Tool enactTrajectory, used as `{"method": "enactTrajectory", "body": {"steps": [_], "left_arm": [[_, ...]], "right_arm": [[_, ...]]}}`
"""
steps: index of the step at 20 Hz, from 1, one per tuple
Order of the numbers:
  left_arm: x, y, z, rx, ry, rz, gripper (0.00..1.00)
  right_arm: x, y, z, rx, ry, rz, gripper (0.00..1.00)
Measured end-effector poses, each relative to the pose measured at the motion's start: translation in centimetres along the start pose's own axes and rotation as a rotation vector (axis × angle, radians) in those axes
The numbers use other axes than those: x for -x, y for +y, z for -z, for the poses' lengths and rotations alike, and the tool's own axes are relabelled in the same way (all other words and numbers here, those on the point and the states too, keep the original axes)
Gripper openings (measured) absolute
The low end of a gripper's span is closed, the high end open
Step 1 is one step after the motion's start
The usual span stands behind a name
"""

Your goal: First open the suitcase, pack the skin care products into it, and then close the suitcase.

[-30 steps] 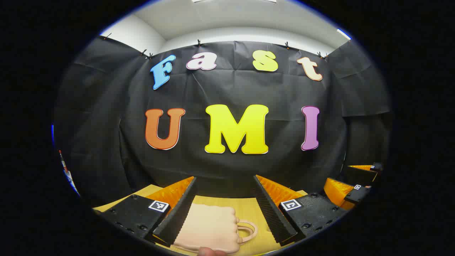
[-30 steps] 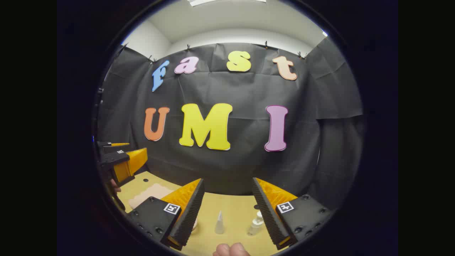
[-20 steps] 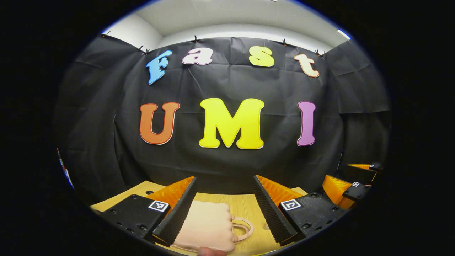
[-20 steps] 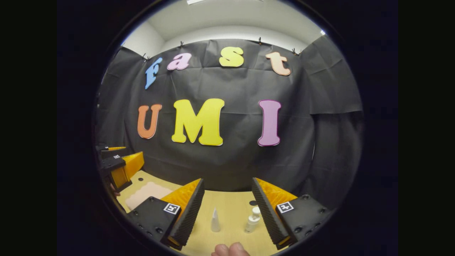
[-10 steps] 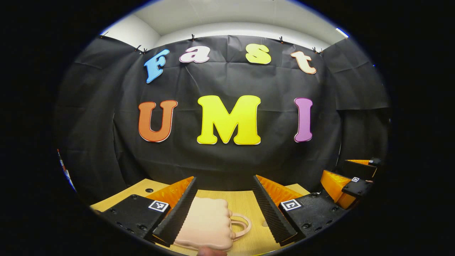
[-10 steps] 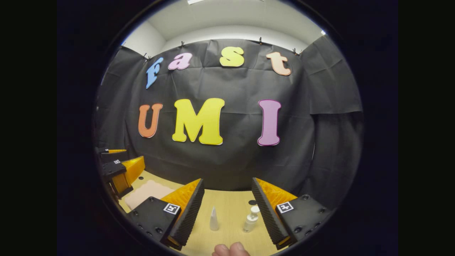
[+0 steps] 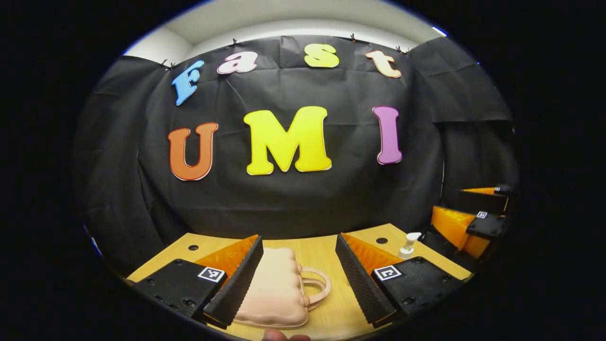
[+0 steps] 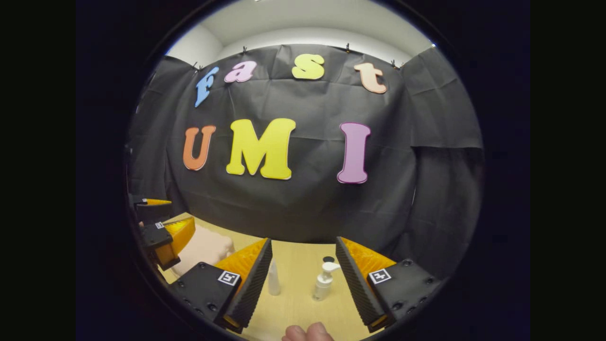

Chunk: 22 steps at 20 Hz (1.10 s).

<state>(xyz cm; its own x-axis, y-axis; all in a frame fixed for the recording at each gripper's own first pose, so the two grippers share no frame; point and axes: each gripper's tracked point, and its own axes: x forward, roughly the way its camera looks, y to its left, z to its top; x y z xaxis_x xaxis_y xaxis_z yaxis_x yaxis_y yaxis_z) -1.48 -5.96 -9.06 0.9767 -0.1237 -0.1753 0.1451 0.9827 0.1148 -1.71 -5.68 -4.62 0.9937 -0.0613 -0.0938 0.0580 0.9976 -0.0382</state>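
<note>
Case (image 7: 277, 289): shut, on desk (image 7: 322, 255), now nearer left gripper (image 7: 297, 284). Pump bottle (image 8: 323, 280) at 6 o'clock before right gripper (image 8: 303, 284). Both jaws open, empty. Opening pending.

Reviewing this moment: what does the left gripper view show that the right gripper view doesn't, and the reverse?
Left gripper view: the looped handle of the closed pink suitcase, seen from close up between the open fingers of the left hand-held gripper.
Right gripper view: a small pointed-cap bottle standing upright ahead of the open right hand-held gripper.
Shared: the suitcase, the white pump bottle and the wooden table.
</note>
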Motion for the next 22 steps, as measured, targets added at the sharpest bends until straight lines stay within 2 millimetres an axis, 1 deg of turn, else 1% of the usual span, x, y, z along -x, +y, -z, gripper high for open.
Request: {"method": "enactTrajectory", "body": {"steps": [3, 5, 6, 7, 8, 11, 13, 14, 15, 16, 18, 19, 20, 21, 22], "left_arm": [[-0.8, -3.0, 3.5, -0.083, 0.062, 0.082, 0.98], [-1.2, -4.1, 5.6, -0.198, 0.102, 0.107, 0.99], [-2.0, -4.5, 6.8, -0.269, 0.125, 0.113, 0.99], [-2.6, -4.9, 8.4, -0.343, 0.154, 0.124, 0.98], [-3.2, -5.3, 10.5, -0.418, 0.191, 0.145, 0.98], [-4.2, -6.0, 15.5, -0.667, 0.27, 0.175, 0.97], [-5.1, -5.5, 17.7, -0.762, 0.308, 0.162, 0.95], [-5.3, -5.1, 18.6, -0.779, 0.342, 0.15, 0.93], [-6.0, -4.5, 18.9, -0.794, 0.365, 0.133, 0.89], [-6.6, -4.1, 19.0, -0.806, 0.379, 0.118, 0.88], [-7.4, -4.0, 19.1, -0.8, 0.393, 0.095, 0.86], [-7.5, -3.6, 19.3, -0.791, 0.402, 0.082, 0.82], [-7.8, -3.4, 19.6, -0.788, 0.42, 0.069, 0.8], [-8.0, -3.1, 19.7, -0.796, 0.434, 0.062, 0.71], [-8.3, -2.9, 19.7, -0.806, 0.439, 0.05, 0.68]], "right_arm": [[0.4, -2.6, 1.6, 0.008, 0.036, 0.033, 0.8], [0.8, -4.3, 2.6, 0.002, 0.057, 0.06, 0.8], [0.9, -5.1, 2.9, -0.002, 0.066, 0.073, 0.8], [1.1, -5.8, 3.6, -0.006, 0.077, 0.083, 0.8], [1.3, -6.3, 4.1, -0.009, 0.09, 0.089, 0.8], [1.5, -8.3, 5.6, -0.018, 0.12, 0.105, 0.8], [1.5, -9.9, 6.1, -0.027, 0.129, 0.122, 0.82], [1.3, -10.8, 6.4, -0.029, 0.133, 0.133, 0.8], [1.2, -11.5, 6.7, -0.033, 0.14, 0.144, 0.8], [1.2, -12.3, 7.0, -0.039, 0.145, 0.153, 0.8], [1.0, -13.4, 7.5, -0.051, 0.159, 0.164, 0.8], [0.9, -13.8, 7.9, -0.053, 0.166, 0.164, 0.8], [0.8, -14.2, 8.2, -0.049, 0.172, 0.16, 0.8], [0.5, -14.7, 8.5, -0.041, 0.178, 0.163, 0.8], [0.3, -15.2, 8.5, -0.04, 0.178, 0.164, 0.8]]}}
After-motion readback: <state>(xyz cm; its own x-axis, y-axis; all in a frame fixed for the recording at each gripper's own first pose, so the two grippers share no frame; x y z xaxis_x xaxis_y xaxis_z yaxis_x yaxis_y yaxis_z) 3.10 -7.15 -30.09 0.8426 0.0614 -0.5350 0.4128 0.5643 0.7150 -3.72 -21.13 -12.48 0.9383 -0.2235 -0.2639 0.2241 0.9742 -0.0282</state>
